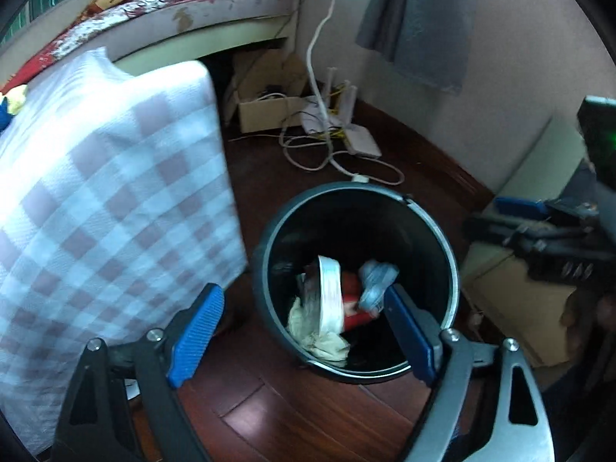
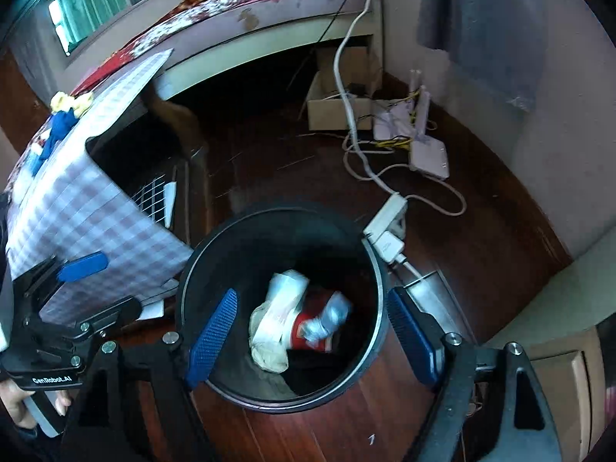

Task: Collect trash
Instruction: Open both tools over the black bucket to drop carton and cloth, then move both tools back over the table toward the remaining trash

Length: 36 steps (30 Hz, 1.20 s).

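A black round trash bin [image 1: 442, 238] stands on the wooden floor; it also shows in the right wrist view [image 2: 379, 269]. Inside lie a white paper cup [image 1: 331, 292], a red packet [image 1: 352, 319], a crumpled grey-blue wad [image 1: 375, 281] and a cream tissue [image 1: 315, 333]; the same trash shows in the right wrist view [image 2: 285, 315]. My left gripper [image 1: 304, 327] is open and empty above the bin's left rim. My right gripper [image 2: 313, 335] is open and empty above the bin. The left gripper also shows at the left of the right wrist view [image 2: 81, 265].
A table with a checked cloth [image 1: 104, 192] stands left of the bin. A power strip [image 2: 387, 227], cables, a router [image 2: 429, 158] and a cardboard box [image 2: 335, 111] lie behind it. A bed [image 2: 250, 23] is at the back, a cabinet [image 1: 519, 308] at the right.
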Motion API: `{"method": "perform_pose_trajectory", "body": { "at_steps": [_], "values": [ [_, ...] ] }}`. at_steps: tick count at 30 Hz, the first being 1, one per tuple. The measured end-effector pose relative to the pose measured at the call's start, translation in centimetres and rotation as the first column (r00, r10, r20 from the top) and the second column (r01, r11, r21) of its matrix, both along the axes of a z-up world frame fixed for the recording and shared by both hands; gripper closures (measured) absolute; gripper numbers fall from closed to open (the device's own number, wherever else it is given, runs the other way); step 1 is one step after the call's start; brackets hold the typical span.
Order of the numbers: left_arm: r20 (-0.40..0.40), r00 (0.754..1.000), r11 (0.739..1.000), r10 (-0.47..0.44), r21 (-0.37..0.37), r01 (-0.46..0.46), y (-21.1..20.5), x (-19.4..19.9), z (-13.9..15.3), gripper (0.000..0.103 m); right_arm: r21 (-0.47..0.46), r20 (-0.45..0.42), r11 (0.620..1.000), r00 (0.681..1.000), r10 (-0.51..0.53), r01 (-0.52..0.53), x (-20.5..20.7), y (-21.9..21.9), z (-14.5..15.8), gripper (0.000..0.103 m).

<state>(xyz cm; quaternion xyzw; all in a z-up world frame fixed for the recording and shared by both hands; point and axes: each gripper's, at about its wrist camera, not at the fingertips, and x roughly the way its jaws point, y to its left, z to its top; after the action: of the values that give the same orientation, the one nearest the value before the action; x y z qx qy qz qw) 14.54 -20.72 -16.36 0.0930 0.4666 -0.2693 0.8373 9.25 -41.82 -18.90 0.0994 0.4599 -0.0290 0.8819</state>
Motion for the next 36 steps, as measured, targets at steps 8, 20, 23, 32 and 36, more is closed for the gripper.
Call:
{"method": "perform_pose_trajectory", "body": {
  "at_steps": [8, 20, 23, 32, 36],
  "values": [
    [0.028, 0.999, 0.999, 0.029, 0.02, -0.03, 0.2, -0.4, -0.2, 0.007, -0.067, -0.022, 0.998, 1.0, 0.016, -0.017, 0.4, 1.3, -0.2, 0.001],
    [0.04, 0.998, 0.998, 0.053, 0.023, -0.054, 1.6, -1.4, 0.1, 0.005, -0.095, -0.016, 0.995, 1.0, 0.021, -0.022, 0.0, 2.1, 0.5, 0.001],
    [0.046, 0.997, 0.998, 0.062, 0.021, -0.063, 1.8, -1.6, 0.2, 0.005, -0.103, -0.013, 0.994, 1.0, 0.029, -0.03, -0.3, 2.4, 0.8, 0.001],
    [0.079, 0.992, 0.995, 0.094, 0.018, -0.096, 2.6, -2.3, 1.8, 0.005, -0.116, 0.007, 0.992, 0.999, 0.05, -0.049, -1.1, 3.4, 1.8, 0.001],
    [0.1, 0.989, 0.994, 0.105, 0.015, -0.107, 3.0, -2.7, 2.6, 0.005, -0.124, 0.024, 0.991, 0.998, 0.061, -0.057, -1.5, 4.0, 2.5, 0.001]
  ]
}}
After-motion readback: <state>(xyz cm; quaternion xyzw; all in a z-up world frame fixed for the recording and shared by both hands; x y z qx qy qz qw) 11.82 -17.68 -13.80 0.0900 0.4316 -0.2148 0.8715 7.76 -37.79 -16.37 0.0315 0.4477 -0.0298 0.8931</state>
